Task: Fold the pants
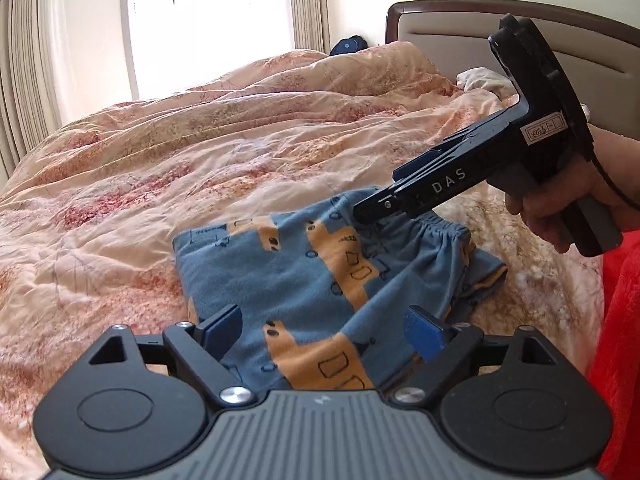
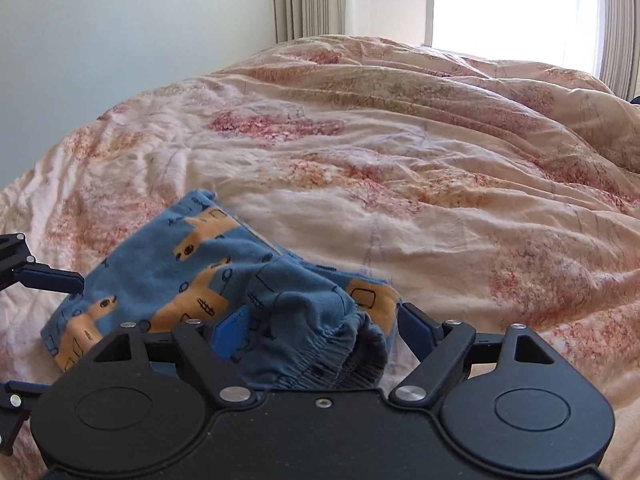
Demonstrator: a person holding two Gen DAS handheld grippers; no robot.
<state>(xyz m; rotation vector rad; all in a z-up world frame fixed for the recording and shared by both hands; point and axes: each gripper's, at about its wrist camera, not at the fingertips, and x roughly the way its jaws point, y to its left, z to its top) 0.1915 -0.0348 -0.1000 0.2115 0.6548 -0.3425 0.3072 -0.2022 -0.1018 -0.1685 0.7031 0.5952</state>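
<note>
The blue pants (image 1: 304, 276) with orange animal print lie folded into a small bundle on the bed; they also show in the right wrist view (image 2: 208, 276). My left gripper (image 1: 324, 332) is open, its blue fingers spread over the near end of the bundle. My right gripper (image 2: 320, 332) is open, its fingers on either side of the elastic waistband (image 2: 340, 360). In the left wrist view the right gripper (image 1: 366, 216) points down at the waistband. The left gripper's fingertip (image 2: 68, 280) shows at the bundle's far end.
A rumpled peach floral duvet (image 1: 200, 152) covers the whole bed. A padded headboard (image 1: 472, 40) stands at the far right. A window with curtains (image 1: 200, 20) is behind the bed. A red cloth (image 1: 620, 340) hangs at the right edge.
</note>
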